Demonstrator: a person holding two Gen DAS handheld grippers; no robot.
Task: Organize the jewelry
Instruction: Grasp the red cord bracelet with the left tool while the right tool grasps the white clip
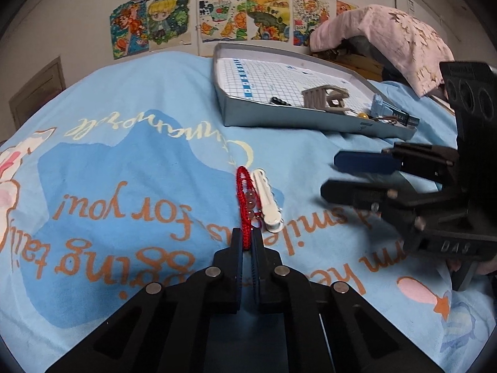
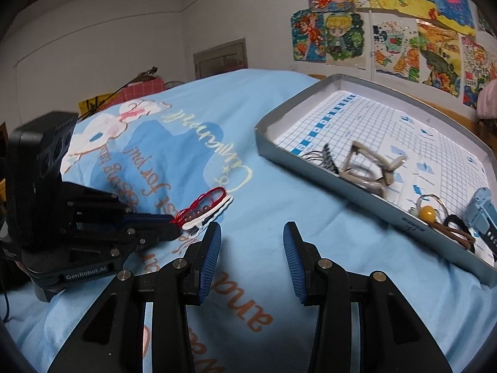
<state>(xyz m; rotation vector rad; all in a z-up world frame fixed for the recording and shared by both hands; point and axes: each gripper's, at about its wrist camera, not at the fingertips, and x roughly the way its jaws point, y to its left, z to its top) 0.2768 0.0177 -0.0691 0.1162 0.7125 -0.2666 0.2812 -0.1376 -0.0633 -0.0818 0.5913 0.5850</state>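
Observation:
A red cord bracelet with pink beads point(image 1: 245, 200) lies on the blue bedspread beside a white hair clip point(image 1: 267, 200). My left gripper point(image 1: 247, 242) is shut on the near end of the bracelet. In the right wrist view the bracelet point(image 2: 203, 203) and the white clip point(image 2: 211, 214) lie at the left gripper's tips point(image 2: 174, 225). My right gripper point(image 2: 252, 239) is open and empty, just right of the clip; it shows in the left wrist view point(image 1: 329, 175) too. A grey shallow box point(image 2: 267, 143) holds several hair ties, clips and a ring.
The grey box point(image 1: 279, 115) sits on the bed at the far right, with a taupe claw clip point(image 1: 326, 98) and a blue clip point(image 2: 480, 211) inside. A pink cloth point(image 1: 388, 31) covers something behind it. Drawings hang on the wall.

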